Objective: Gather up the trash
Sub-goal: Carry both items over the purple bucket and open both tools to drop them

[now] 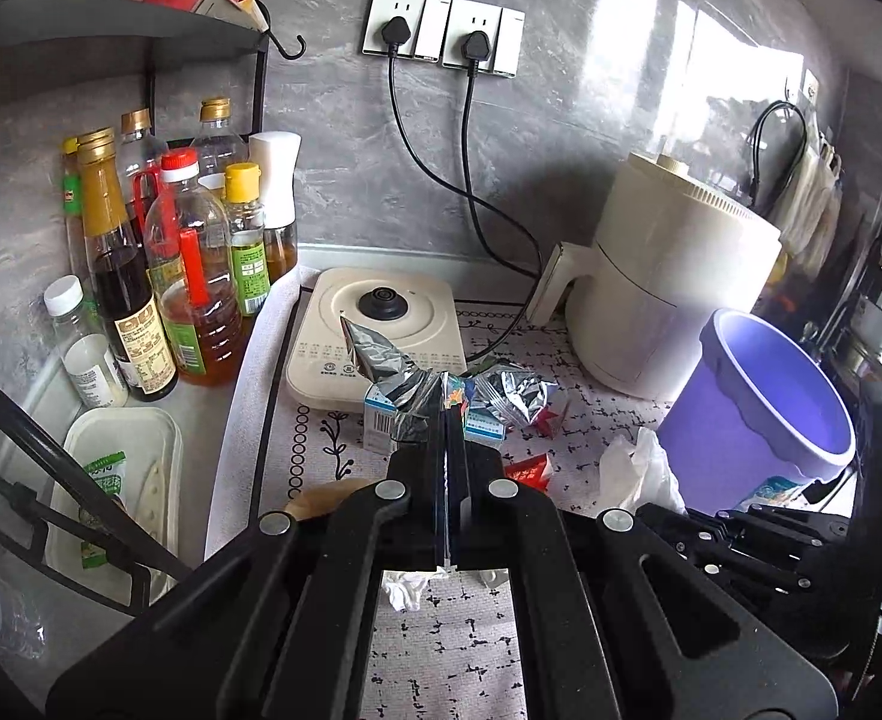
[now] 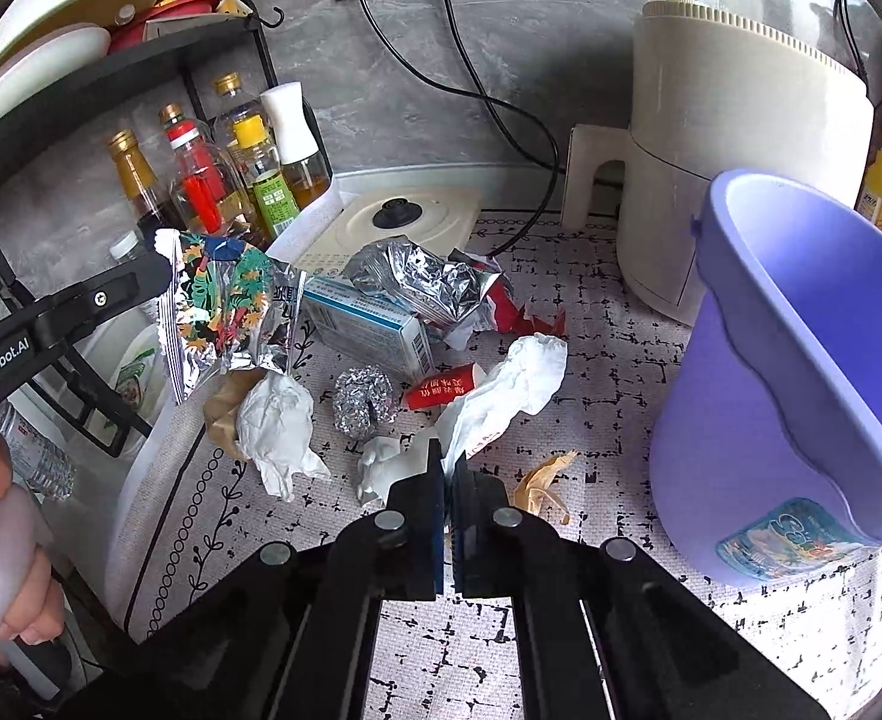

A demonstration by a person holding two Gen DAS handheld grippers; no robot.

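My left gripper (image 1: 450, 414) is shut on a foil snack wrapper (image 1: 390, 369) and holds it above the mat; in the right wrist view the left gripper (image 2: 168, 267) shows at the left with the colourful wrapper (image 2: 225, 306) hanging from it. My right gripper (image 2: 448, 462) is shut on a white crumpled tissue (image 2: 513, 378) that still touches the mat. A purple bucket (image 2: 801, 360) stands at the right, also in the left wrist view (image 1: 759, 396). Loose trash lies between: a blue-white box (image 2: 369, 324), crumpled foil bag (image 2: 423, 282), foil ball (image 2: 363, 399), red wrapper (image 2: 444, 393), more tissues (image 2: 276, 426).
A cream kettle base (image 1: 375, 330) and a cream air fryer (image 1: 675, 294) stand at the back with two plugged cords. Sauce and oil bottles (image 1: 189, 276) crowd the left under a black rack. A white tray (image 1: 123, 480) lies at the left edge.
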